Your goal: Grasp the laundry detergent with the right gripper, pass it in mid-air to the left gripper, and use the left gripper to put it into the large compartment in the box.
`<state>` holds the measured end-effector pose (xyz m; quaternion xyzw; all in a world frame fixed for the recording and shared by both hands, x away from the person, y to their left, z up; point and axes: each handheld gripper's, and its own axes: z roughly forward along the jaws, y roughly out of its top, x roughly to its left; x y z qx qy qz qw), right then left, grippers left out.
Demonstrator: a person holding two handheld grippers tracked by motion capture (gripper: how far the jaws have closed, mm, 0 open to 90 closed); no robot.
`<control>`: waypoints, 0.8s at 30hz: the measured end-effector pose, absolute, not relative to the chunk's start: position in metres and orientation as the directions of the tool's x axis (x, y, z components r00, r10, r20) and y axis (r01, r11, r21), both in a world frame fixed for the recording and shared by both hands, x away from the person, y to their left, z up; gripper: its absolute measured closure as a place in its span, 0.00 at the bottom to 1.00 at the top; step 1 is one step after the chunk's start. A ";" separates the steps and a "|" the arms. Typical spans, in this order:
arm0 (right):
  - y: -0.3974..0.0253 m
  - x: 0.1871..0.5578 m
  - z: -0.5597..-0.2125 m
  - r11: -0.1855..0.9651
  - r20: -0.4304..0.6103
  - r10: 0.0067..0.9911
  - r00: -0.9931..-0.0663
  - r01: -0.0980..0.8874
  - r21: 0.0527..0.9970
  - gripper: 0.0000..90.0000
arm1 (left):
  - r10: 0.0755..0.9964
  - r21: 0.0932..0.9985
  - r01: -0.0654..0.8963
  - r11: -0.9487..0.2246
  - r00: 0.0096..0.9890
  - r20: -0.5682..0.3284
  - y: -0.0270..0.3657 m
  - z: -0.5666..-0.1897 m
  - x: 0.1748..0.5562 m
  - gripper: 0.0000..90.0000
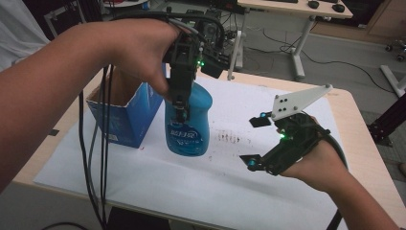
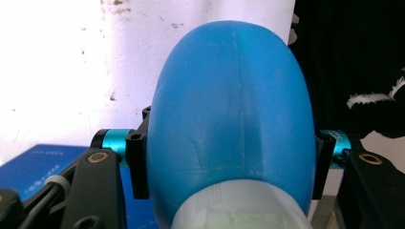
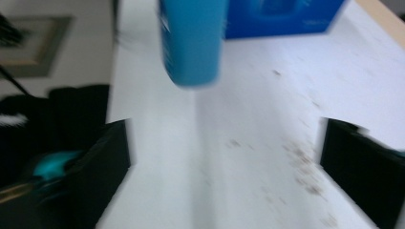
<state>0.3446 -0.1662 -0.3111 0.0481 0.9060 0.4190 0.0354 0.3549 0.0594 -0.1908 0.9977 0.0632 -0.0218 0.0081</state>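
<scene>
Room: behind the table (image 1: 368, 158) sit a grey floor, a second desk (image 1: 297, 7) at 1 o'clock and loose cables.
Table top: light wood, with a big white sheet (image 1: 158, 177) over most of it. The sheet has a smear of dark red specks (image 1: 230, 137) near its middle.
Box: a blue box (image 1: 125, 115) with an open top stands at 10 o'clock on the sheet. Its top flaps are torn and brown inside.
Bottle: a blue bottle (image 1: 189, 120) is near the middle of the sheet, just beside the box on its 3 o'clock side. It has white writing on its front.
Bottle direction: it is upright. Its long side runs straight up and down, with the top at 12 o'clock and the bottom at 6 o'clock. I cannot tell if the bottom touches the sheet.
Left claw: the left gripper (image 1: 181, 103) comes down from above and is clenched on the bottle. In the left gripper view the black jaws press on both sides of the round blue body (image 2: 229, 119), with the pale neck (image 2: 239, 210) at the bottom edge.
Right claw: the right gripper (image 1: 256, 141) is at 4 o'clock, well apart from the bottle. Its jaws are spread wide with nothing between them.
Right gripper view: blurry. The bottle (image 3: 191, 43) is at 12 o'clock and the box (image 3: 282, 16) is behind it.
</scene>
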 end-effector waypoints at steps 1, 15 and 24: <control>-0.168 0.345 -0.309 0.656 -0.032 0.112 -0.993 0.050 0.753 0.02 | 0.138 0.015 0.139 -0.990 0.989 -0.044 0.061 -0.189 0.356 0.43; -0.189 0.351 -0.265 0.833 -0.108 0.044 -0.993 -0.023 0.554 0.01 | 0.434 0.031 0.436 -0.900 0.900 -0.053 0.106 -0.133 0.387 0.43; -0.193 0.353 -0.263 0.881 -0.117 0.031 -0.993 -0.028 0.472 0.01 | 0.742 0.056 0.744 -0.666 0.669 -0.055 0.152 -0.109 0.411 0.43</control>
